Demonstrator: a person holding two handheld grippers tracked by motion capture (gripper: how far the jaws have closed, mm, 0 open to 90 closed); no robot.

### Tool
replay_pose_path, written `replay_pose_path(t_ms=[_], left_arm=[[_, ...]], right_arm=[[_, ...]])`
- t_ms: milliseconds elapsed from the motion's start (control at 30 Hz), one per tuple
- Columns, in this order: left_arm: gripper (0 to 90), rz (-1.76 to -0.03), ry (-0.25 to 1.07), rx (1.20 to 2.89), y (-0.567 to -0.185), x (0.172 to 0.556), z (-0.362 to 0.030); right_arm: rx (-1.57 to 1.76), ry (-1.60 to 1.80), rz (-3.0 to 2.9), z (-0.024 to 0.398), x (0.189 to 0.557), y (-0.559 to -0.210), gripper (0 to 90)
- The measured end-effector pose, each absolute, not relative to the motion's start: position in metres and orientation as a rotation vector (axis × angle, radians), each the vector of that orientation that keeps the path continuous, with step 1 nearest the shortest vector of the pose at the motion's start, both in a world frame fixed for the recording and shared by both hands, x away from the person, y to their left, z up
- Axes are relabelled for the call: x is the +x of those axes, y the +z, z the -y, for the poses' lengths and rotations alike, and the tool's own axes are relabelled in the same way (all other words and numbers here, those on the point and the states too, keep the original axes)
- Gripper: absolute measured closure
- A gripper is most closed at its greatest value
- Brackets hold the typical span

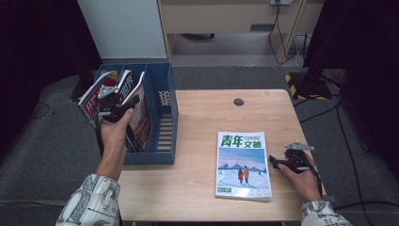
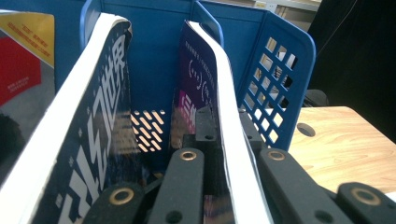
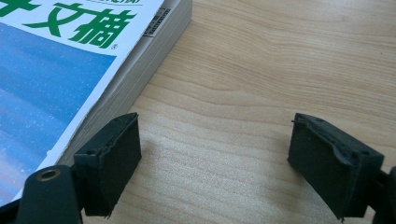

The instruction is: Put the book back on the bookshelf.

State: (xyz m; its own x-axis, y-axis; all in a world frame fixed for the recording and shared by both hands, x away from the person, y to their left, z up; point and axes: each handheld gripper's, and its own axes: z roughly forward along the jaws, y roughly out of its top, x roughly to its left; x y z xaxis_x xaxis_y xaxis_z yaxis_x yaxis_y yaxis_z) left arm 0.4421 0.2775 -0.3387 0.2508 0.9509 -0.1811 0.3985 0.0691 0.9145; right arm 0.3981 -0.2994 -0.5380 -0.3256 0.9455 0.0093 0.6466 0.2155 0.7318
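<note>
**Filing magazines into the blue rack**

Sleeved forearms enter the high view: the left claw [image 1: 114,104] is clenched on a purple magazine [image 1: 139,113] standing in the blue rack [image 1: 162,117], while the right claw [image 1: 277,163] rests released just beside the flat magazine [image 1: 243,165] on the counter [image 1: 197,117].

Left gripper view: black jaws pinch the purple magazine's [image 2: 198,84] white page edge; it probably needs letting go next.

Right gripper view: jaws gape, the flat magazine's [image 3: 70,60] edge against one jaw; likely next pickup.
</note>
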Motion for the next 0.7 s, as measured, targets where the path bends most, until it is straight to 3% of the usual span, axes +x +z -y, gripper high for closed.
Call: replay_pose_path(t_ms=[700], left_arm=[[83.7, -1.335, 0.740, 1.468, -0.343, 0.456, -0.269]], right_arm=[[1.470, 0.902, -2.053, 0.299, 0.398, -0.538, 17.0]])
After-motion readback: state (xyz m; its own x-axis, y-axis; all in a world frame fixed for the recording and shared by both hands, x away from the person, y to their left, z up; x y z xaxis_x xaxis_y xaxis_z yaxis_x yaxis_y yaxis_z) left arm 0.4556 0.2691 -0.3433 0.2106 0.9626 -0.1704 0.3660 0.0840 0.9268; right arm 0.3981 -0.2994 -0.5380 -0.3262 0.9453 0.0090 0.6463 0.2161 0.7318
